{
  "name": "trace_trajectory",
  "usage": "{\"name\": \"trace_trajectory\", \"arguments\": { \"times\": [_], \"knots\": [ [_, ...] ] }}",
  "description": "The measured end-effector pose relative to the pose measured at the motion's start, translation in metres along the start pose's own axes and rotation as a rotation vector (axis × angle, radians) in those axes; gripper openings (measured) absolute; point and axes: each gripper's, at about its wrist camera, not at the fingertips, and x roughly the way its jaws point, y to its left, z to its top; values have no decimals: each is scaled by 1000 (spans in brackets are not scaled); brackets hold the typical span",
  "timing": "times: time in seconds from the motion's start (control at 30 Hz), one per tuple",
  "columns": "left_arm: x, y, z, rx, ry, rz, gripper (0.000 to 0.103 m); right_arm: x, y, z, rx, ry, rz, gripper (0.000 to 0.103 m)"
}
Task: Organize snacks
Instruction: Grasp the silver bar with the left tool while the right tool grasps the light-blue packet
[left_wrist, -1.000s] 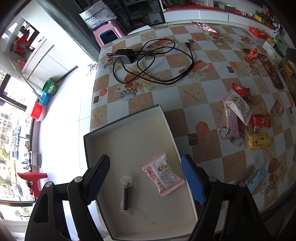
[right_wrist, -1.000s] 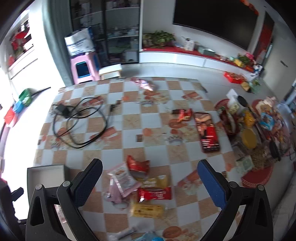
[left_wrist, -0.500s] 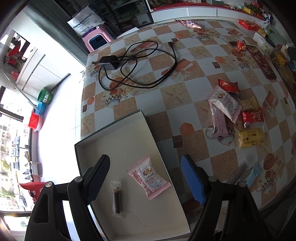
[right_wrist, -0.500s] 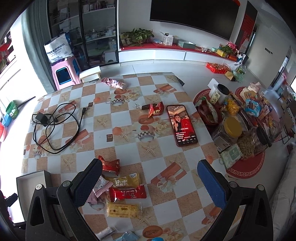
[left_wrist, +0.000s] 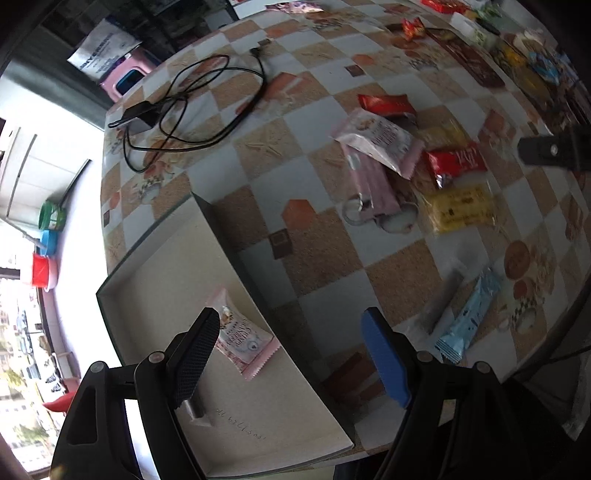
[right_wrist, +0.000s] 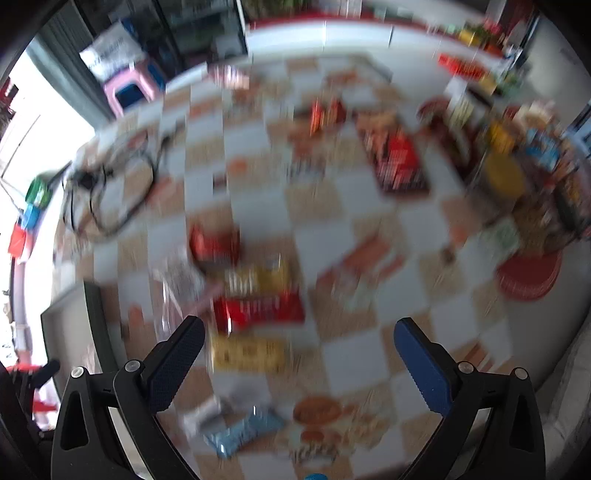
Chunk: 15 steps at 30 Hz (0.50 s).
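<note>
Both claws, left (left_wrist: 288, 354) and right (right_wrist: 295, 360), gape empty; one pink packet (left_wrist: 242, 338) lies in the box (left_wrist: 155, 266), the snack pile (left_wrist: 424, 166) waits on the counter (left_wrist: 317, 258).

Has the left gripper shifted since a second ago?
Yes. The left gripper has swung right: its blue finger now sits past the shallow cardboard box wall, over the checkered table.

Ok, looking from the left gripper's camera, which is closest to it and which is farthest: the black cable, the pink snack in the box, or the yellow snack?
1. Pink snack, in the box, just ahead of the left gripper.
2. Yellow snack, mid-table, to the right.
3. Black cable, far side, to the left.
</note>
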Motion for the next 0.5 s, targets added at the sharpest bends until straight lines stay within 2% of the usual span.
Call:
{"name": "trace_trajectory", "arguments": {
  "times": [0.17,0.23,0.3,0.4,0.5],
  "knots": [
    [6,-3,-2,-4,19,4,82,58,-2,-50,-10,248,16,103],
    [8,1,-3,-12,27,11,82,75,1,-63,-14,314,6,103],
    [9,4,-4,-12,32,18,82,89,4,-74,-5,359,4,103],
    [12,4,-8,7,37,24,82,101,7,-84,26,387,23,103],
    [17,-3,-11,45,47,9,82,108,13,-92,-8,391,-4,103]
  ]
}}
